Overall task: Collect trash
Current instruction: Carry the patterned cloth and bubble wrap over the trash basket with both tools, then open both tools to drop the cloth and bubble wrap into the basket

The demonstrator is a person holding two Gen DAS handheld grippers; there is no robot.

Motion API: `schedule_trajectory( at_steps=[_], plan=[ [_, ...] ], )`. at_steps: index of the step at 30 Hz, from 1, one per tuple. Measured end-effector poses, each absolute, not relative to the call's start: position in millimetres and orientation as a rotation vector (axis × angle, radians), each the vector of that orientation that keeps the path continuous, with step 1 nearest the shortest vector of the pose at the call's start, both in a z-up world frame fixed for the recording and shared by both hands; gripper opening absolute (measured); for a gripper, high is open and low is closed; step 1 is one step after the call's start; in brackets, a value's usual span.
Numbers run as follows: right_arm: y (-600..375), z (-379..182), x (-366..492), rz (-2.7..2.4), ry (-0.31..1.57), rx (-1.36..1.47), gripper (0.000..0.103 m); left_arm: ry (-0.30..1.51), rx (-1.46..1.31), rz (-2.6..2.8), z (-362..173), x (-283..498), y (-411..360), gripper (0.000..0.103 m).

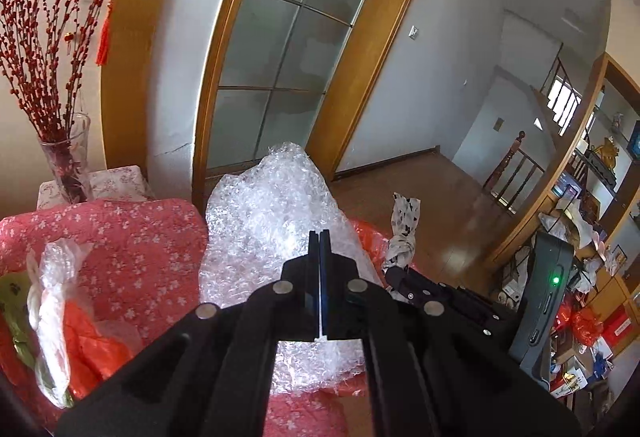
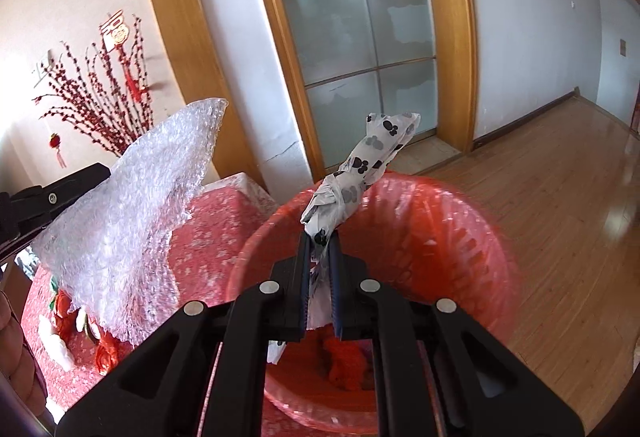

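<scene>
now you hold trash in both tools at once. your left gripper has its fingers pressed together on a big sheet of bubble wrap, so the sheet stands up in front of the camera and hangs above the red flowered cloth. your right gripper is closed on a knotted plastic bag with black paw prints, and the loose end of the bag sticks up past the fingertips. you keep this bag directly over the red bin, which is lined with a thin red bag, i think because a release from this place would drop it straight inside. some red thing lies already at the bottom of the bin. the bubble wrap is beside the bin, not over it, so it probably waits for its turn. more trash remains on the cloth: a crumpled clear and orange plastic bag near the left edge. be careful, the light sheet can catch on the rim.
</scene>
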State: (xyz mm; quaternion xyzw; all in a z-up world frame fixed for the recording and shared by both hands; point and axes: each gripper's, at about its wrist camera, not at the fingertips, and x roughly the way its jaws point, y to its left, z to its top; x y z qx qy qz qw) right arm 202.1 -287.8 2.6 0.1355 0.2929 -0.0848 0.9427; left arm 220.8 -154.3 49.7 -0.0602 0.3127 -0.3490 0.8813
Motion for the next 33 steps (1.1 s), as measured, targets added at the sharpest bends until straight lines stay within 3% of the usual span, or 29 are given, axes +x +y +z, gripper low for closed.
schedule_trajectory(
  at_steps=[20,23,26,33],
  plan=[
    [-329.9,-9.7,191.4,-0.223,0.628,0.304,0.010,0.748,-0.112,-0.819,14.8,242.7,-233.9,0.002],
    [-329.0,-12.6,192.2,-0.220,0.637,0.303,0.015,0.780,-0.115,-0.808,4.4,246.0,-231.0,0.003],
    [-328.4,-17.5,191.8,-0.227,0.649,0.302,0.025,0.802,-0.121,-0.789,-3.4,247.9,-229.4,0.012],
    [-329.6,-21.2,185.4,-0.265,0.659,0.283,0.026,0.800,-0.108,-0.717,-11.7,248.0,-202.7,0.019]
  ],
)
